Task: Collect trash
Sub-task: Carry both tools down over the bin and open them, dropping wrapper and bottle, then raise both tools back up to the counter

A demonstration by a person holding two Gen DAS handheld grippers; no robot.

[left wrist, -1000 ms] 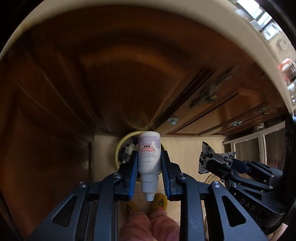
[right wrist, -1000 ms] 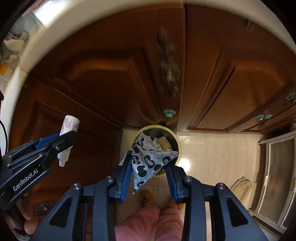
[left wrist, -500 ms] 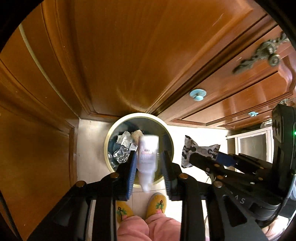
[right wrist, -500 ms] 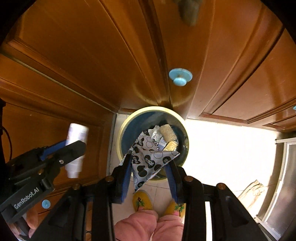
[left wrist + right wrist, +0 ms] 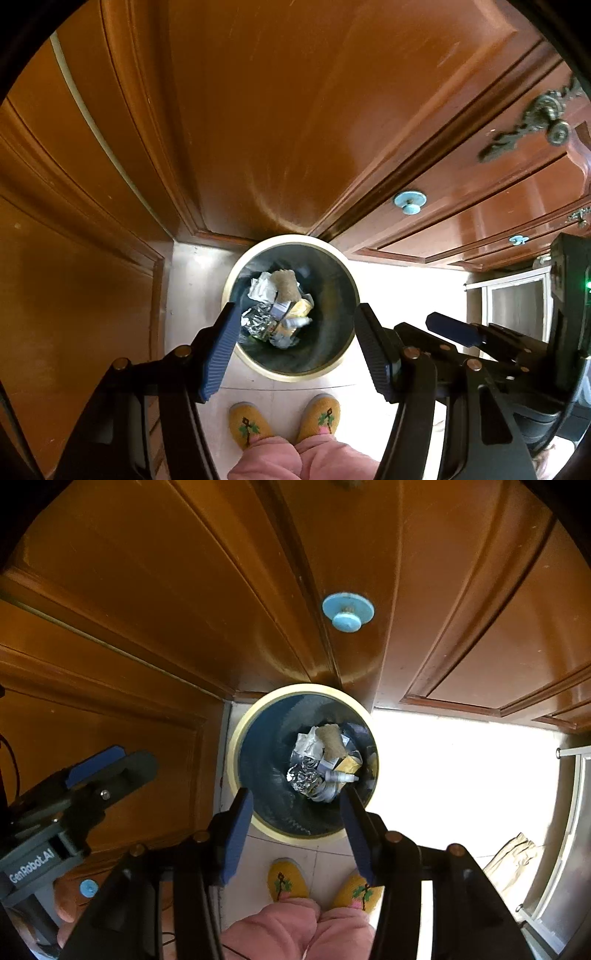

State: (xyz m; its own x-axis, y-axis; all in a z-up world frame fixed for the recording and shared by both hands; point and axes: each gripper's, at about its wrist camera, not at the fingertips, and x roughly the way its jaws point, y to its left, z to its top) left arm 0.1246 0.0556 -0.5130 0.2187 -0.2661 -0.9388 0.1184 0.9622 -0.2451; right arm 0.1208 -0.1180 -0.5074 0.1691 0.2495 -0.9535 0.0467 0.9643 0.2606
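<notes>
A round bin with a cream rim [image 5: 295, 238] [image 5: 234, 753] stands on the floor against the cabinets, right below both grippers. Inside lie crumpled foil [image 5: 258, 321] [image 5: 304, 777], a brown cork-like lump [image 5: 334, 740] and the small white bottle [image 5: 340, 775] on its side. I cannot pick out the black-and-white patterned wrapper. My left gripper [image 5: 295, 310] hangs over the bin, its jaws opening with nothing between them. Beside it, my right gripper [image 5: 295, 799] is likewise opening and empty. Each gripper also shows in the other's view, left gripper [image 5: 99, 764] and right gripper [image 5: 454, 330].
Brown wooden cabinet doors with light blue knobs [image 5: 410, 203] [image 5: 347, 613] rise behind the bin. A person's yellow slippers [image 5: 247, 424] and pink trouser legs [image 5: 295, 930] stand just in front of it. A glass-fronted unit [image 5: 569, 812] and a beige cloth [image 5: 509, 860] lie to the right.
Both grippers came down over the bin and opened. The white bottle left the left gripper and the patterned wrapper left the right one; the bottle now lies in the bin.
</notes>
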